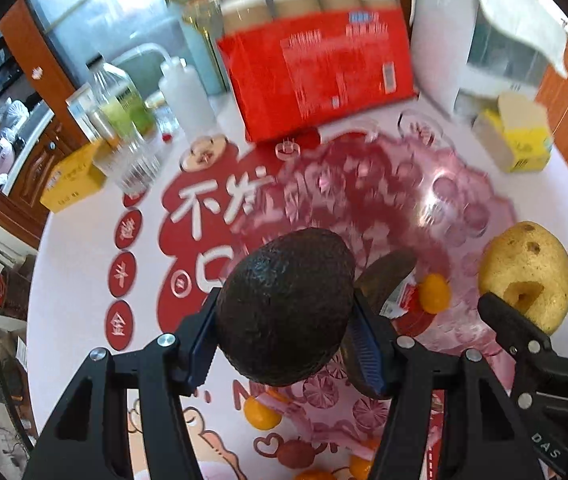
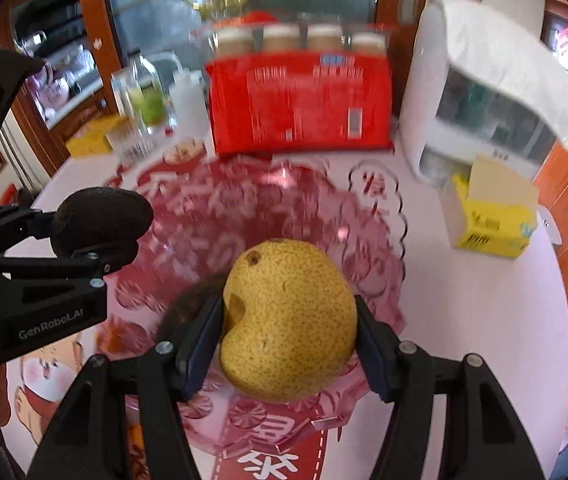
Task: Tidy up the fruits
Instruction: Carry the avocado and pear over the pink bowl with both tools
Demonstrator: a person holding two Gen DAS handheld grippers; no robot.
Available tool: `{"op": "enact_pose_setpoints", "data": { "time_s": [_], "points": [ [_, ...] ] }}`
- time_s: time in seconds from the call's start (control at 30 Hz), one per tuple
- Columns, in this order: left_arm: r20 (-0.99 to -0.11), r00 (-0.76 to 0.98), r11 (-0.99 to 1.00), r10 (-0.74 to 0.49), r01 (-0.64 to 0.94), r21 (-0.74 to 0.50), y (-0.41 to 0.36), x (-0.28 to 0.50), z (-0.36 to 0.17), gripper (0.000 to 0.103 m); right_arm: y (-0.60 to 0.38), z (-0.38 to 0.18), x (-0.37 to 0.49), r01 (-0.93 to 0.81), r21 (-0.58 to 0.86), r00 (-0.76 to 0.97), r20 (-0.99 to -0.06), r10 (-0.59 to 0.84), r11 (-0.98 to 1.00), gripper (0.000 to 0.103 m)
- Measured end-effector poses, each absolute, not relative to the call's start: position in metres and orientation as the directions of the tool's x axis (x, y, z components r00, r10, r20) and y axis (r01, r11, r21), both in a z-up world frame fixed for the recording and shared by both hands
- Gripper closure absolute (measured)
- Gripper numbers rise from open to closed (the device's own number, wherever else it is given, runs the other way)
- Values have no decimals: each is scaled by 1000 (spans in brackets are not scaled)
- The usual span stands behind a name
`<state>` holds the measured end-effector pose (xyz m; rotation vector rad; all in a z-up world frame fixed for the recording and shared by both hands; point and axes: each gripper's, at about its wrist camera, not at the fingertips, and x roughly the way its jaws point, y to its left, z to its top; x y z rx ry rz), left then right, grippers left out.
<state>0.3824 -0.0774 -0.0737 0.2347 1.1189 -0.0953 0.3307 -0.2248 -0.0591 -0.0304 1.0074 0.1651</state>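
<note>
In the left wrist view, the left gripper point(image 1: 286, 332) had its jaws pinched on a dark avocado point(image 1: 286, 306), one pad on each side, and held it in the air above the pink glass bowl point(image 1: 384, 200). I judge it was carried there to be put down in the bowl with the other fruit. This view also showed, under the avocado, a small orange fruit point(image 1: 434, 292) and a red-and-white packet point(image 1: 402, 300); whether they lay inside the bowl I cannot tell. More orange fruits point(image 1: 260, 414) lay on the worktop point(image 1: 84, 240) near the bottom edge. At the right, the pear point(image 1: 528, 272) appeared in the other gripper. In the right wrist view, the right gripper point(image 2: 288, 344) had its jaws pinched on that yellow pear, which hung over the bowl too, low and near its front rim. The avocado showed at the left, just beside the bowl's left rim. Only this view showed a brown shape behind the pear, too hidden to name. Behind the bowl stood a red pack point(image 2: 300, 104), and a yellow box point(image 2: 492, 216) stood at the right.
</note>
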Motion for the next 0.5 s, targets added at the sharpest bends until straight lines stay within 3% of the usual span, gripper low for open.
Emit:
{"op": "enact_pose_setpoints", "data": {
  "time_s": [0.2,0.5],
  "points": [
    [-920,383,965,81,200,168,-79,387,-107,44,-220,-87,325,-197,57,452,-881,142,979,40],
    [-916,394,964,71,210,165,-85,386,-107,43,-215,-111,326,-201,73,393,-907,149,977,39]
  ]
}}
